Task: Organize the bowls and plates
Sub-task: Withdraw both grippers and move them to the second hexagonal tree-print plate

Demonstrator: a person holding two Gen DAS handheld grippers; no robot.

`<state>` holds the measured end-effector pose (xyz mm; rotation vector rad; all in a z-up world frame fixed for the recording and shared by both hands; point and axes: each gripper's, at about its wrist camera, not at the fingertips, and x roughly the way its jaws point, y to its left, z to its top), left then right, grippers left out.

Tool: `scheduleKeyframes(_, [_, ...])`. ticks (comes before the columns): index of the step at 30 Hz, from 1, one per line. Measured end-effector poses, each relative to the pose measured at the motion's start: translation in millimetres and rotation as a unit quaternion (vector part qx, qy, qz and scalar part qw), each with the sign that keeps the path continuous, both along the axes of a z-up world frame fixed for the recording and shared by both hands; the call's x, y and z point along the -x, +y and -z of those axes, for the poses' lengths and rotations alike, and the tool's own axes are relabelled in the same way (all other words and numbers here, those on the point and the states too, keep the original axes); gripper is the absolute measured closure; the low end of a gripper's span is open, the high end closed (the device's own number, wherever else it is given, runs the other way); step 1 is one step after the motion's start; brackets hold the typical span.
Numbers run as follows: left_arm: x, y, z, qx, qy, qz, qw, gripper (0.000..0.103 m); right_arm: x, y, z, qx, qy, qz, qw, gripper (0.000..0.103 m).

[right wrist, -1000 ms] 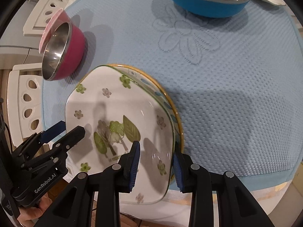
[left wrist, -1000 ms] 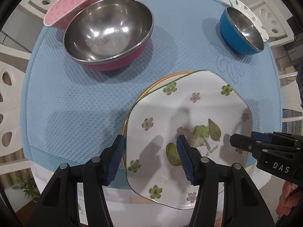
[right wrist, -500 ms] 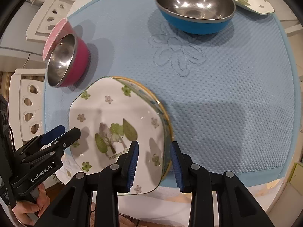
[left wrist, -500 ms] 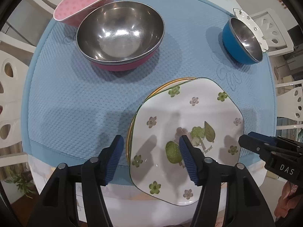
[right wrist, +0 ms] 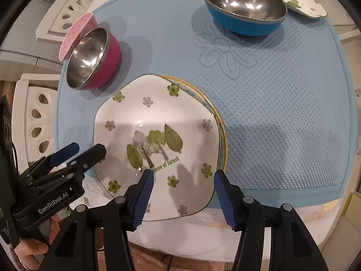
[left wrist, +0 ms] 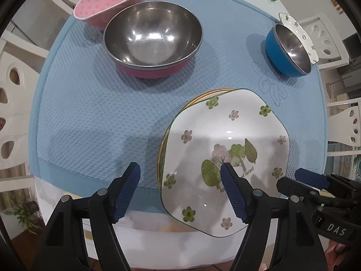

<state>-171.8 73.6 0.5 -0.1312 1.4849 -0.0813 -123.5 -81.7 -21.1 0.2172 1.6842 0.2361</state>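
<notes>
Nearest us, both jaws have just been opening: left gripper point(left wrist: 180, 187) and right gripper point(right wrist: 183, 192) gape wide, holding nothing. Below sits the white hexagonal tree-print ceramic plate point(left wrist: 227, 149), stacked on a gold-rimmed plate point(left wrist: 212, 93). Looks stiff, slick, chippable; we'd grab its rim.

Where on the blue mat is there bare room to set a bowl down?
Bare mat lies right of the stacked plates, below the blue bowl. A smaller patch sits below the pink bowl. The far corners are crowded.
</notes>
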Motion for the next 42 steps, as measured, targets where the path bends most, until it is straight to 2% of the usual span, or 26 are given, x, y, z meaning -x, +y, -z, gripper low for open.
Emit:
scheduleKeyframes(11, [28,23,-15,-0.002,0.005,-0.066,0.9978,0.031,2,25,1,-0.009,0.001,-0.034,0.999,0.049])
scheduleKeyframes(18, [31,12,-27,-0.002,0.002,-0.104,0.9946,0.031,-7,8,4,-0.019,0.002,-0.066,0.998,0.049])
scheduleKeyframes(24, [29,-36,-39,0.004,0.005,-0.122,0.9925,0.031,-19,-34,4,-0.027,0.002,-0.089,0.996,0.049])
scheduleKeyframes(31, [24,-115,-40,0.019,0.016,-0.108,0.9938,0.031,-40,-107,0,-0.033,0.001,-0.096,0.995,0.049])
scheduleKeyframes(38, [-3,-190,-38,0.032,0.034,-0.085,0.9952,0.031,-77,-185,0,-0.033,-0.007,-0.083,0.996,0.049])
scheduleKeyframes(42, [-28,-226,-41,0.029,0.030,-0.073,0.9965,0.031,-107,-223,-4,-0.027,-0.018,-0.076,0.997,0.049])
